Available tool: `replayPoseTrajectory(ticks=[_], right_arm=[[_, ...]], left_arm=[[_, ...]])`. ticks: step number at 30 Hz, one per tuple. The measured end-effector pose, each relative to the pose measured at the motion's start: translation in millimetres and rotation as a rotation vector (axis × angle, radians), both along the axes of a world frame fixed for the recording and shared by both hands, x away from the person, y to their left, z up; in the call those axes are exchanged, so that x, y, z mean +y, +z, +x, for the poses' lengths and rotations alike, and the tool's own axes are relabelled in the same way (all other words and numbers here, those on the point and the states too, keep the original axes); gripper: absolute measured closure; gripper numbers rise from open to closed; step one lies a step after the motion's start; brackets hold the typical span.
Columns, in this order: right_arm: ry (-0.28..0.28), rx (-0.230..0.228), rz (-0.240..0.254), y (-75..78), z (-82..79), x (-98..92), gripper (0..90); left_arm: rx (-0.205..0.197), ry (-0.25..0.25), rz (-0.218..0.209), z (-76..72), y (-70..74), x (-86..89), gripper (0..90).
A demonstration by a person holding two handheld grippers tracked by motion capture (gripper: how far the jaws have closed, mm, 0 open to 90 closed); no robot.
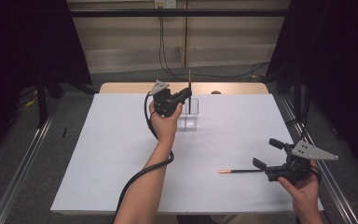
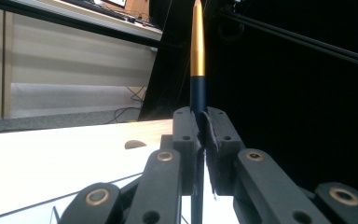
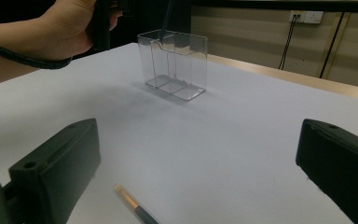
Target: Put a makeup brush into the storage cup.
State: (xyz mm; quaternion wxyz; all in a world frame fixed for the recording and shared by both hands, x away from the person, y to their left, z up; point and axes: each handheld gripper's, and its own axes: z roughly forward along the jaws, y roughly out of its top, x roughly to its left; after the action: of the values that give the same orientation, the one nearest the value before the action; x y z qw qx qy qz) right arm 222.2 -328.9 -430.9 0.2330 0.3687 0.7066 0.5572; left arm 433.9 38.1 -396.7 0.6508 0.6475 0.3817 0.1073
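My left gripper (image 1: 186,92) is shut on a dark blue pen with a gold upper part (image 1: 189,79), held upright over a clear plastic box (image 1: 189,119) at the back middle of the white table. In the left gripper view the pads (image 2: 210,135) pinch the pen (image 2: 197,56) just below its gold section. The pen's lower end (image 3: 167,21) reaches the clear box (image 3: 175,65) at its rim. A second pen (image 1: 240,171) lies flat at the front right. My right gripper (image 1: 265,152) stands open just beside it, jaws wide apart above the lying pen (image 3: 133,204).
The white table top (image 1: 112,154) sits on a wooden table whose edge shows at the back (image 1: 121,87). Metal rails (image 1: 23,154) run along both sides on the floor. Cables hang down the back wall (image 1: 162,42).
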Motion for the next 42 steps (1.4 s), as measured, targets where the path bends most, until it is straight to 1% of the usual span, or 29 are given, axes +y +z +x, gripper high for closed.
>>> replayPoseTrajectory(ticks=[2, 5, 6, 9, 12, 14, 18, 22, 23, 24, 26, 27, 30, 31, 34, 39, 42], right_arm=[[0.000, 0.001, -0.001, -0.2, 0.2, 0.5, 0.0], [0.001, 0.000, -0.001, 0.0, 0.2, 1.1, 0.0], [0.002, -0.001, -0.002, -0.1, 0.2, 1.1, 0.0], [0.001, 0.000, -0.003, -0.3, 0.3, 0.8, 0.0], [0.001, 0.001, -0.002, -0.3, 0.4, 0.7, 0.0], [0.002, 0.000, -0.002, -0.4, 0.5, 0.7, 0.0], [0.003, -0.001, -0.001, -0.1, 0.1, 1.0, 0.0], [0.003, 0.000, 0.000, -0.1, 0.0, 0.6, 0.0], [0.005, 0.001, 0.001, -0.1, 0.0, 0.6, 0.0], [0.003, 0.000, 0.002, -0.3, 0.1, 0.9, 0.0], [0.005, 0.000, -0.004, -0.4, 0.2, 1.0, 0.0], [0.006, 0.000, -0.006, -0.6, 0.3, 1.3, 0.0], [0.008, 0.001, -0.010, -0.6, 0.4, 2.0, 0.0], [0.009, 0.002, -0.009, -0.6, 0.4, 2.1, 0.0], [0.010, 0.001, -0.008, -0.7, 0.4, 2.4, 0.0], [0.011, 0.003, -0.010, -1.0, 0.5, 2.2, 0.0], [0.011, 0.001, -0.010, -0.9, 0.5, 2.0, 0.0]], left_arm=[[0.000, -0.001, 0.005, 0.8, -0.1, -0.6, 83.6], [0.002, 0.008, -0.002, 2.2, -0.7, -1.8, 83.6], [0.000, 0.008, 0.007, 2.7, -1.1, -2.0, 83.6], [-0.005, 0.009, 0.011, 3.7, -1.7, -3.9, 83.6], [-0.003, 0.016, -0.007, 4.4, -1.2, -5.5, 83.6], [-0.007, 0.014, 0.007, 5.2, -0.6, -5.4, 83.6], [-0.011, 0.017, 0.003, 6.3, -0.3, -7.9, 83.6], [-0.015, 0.027, 0.014, 8.1, -1.8, -9.1, 83.6], [-0.018, 0.023, 0.033, 9.0, -2.5, -8.0, 83.6], [-0.012, 0.033, 0.018, 9.4, -2.8, -8.9, 83.6], [-0.013, 0.039, 0.013, 10.6, -4.0, -9.3, 83.6], [-0.012, 0.036, 0.022, 11.2, -4.4, -8.8, 83.6], [-0.011, 0.040, 0.021, 13.2, -5.8, -9.6, 83.6], [-0.011, 0.039, 0.029, 14.0, -6.3, -9.0, 83.6], [-0.009, 0.045, 0.029, 15.9, -7.7, -9.6, 83.6], [-0.017, 0.060, 0.045, 18.2, -9.7, -9.7, 83.6], [-0.014, 0.065, 0.049, 19.4, -11.7, -9.5, 83.6]])
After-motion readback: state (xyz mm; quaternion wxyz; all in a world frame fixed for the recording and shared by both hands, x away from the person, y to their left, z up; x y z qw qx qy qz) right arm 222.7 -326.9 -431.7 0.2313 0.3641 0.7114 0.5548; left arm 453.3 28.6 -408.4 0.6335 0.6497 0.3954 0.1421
